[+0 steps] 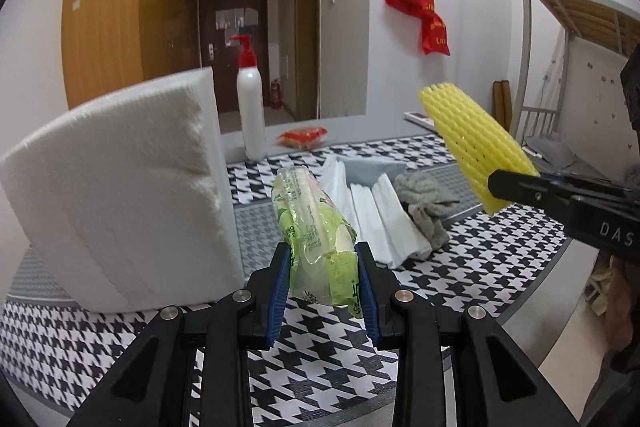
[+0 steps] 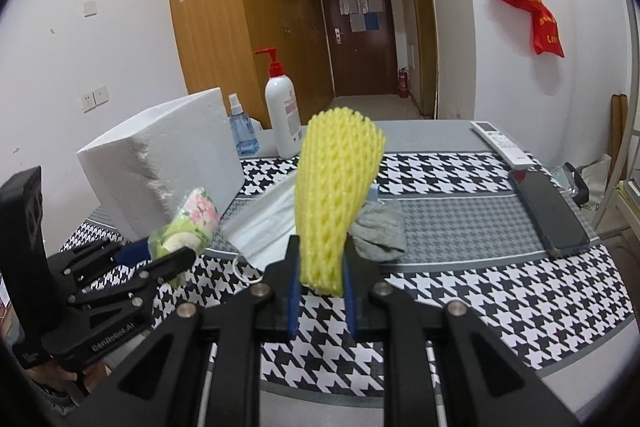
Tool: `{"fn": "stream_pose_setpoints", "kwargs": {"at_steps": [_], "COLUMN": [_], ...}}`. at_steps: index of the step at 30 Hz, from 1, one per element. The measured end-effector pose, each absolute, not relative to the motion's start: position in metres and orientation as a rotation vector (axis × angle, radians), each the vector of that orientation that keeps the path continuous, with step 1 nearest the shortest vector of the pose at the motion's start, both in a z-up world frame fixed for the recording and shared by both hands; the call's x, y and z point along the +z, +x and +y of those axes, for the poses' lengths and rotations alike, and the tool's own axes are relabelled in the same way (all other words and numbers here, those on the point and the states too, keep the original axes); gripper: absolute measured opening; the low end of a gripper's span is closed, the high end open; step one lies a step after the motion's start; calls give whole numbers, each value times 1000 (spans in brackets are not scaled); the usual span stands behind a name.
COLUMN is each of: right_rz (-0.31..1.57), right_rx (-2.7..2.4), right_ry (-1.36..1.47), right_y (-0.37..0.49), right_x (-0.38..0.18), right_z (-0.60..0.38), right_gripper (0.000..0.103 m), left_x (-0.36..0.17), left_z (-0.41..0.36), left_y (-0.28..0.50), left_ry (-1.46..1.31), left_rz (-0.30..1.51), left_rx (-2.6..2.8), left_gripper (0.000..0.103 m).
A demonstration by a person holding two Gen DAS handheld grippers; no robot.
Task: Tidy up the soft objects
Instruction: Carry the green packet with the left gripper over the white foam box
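Note:
My left gripper (image 1: pixel 323 257) is shut on a green tissue pack (image 1: pixel 310 223) and holds it above the houndstooth table; the pack also shows in the right wrist view (image 2: pixel 188 227). My right gripper (image 2: pixel 320 259) is shut on a yellow foam net sleeve (image 2: pixel 334 187), held upright above the table; it also shows in the left wrist view (image 1: pixel 476 151). A grey cloth (image 2: pixel 380 229) lies crumpled behind the sleeve, next to white folded tissues (image 1: pixel 376 215). A big white foam block (image 1: pixel 120 195) stands at the left.
A white pump bottle (image 2: pixel 282 115) and a blue spray bottle (image 2: pixel 242 131) stand at the back. A remote (image 2: pixel 500 143) and a phone (image 2: pixel 550 211) lie at the right. A red snack packet (image 1: pixel 304 137) lies far back. A bunk bed frame (image 1: pixel 568 39) stands right.

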State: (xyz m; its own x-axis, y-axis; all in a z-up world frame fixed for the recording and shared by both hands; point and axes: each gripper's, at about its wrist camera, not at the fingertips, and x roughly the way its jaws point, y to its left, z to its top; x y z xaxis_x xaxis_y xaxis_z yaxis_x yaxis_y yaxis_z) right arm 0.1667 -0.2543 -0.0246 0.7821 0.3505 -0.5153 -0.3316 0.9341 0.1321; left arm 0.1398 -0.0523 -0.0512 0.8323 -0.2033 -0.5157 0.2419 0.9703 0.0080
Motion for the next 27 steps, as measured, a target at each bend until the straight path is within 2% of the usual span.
{"fn": "stream_pose_setpoints", "kwargs": {"at_steps": [27], "right_rz": [472], "right_rx": [403], "right_ry": [20], "right_y": [162], "right_x": [17], "right_z": [-247], "right_gripper": [22], "left_x": [2], "left_z": [-47], "left_y": [133], "left_ry": [83], "left_rz": [422], "left_rx": [-232], "left_gripper": [34]}}
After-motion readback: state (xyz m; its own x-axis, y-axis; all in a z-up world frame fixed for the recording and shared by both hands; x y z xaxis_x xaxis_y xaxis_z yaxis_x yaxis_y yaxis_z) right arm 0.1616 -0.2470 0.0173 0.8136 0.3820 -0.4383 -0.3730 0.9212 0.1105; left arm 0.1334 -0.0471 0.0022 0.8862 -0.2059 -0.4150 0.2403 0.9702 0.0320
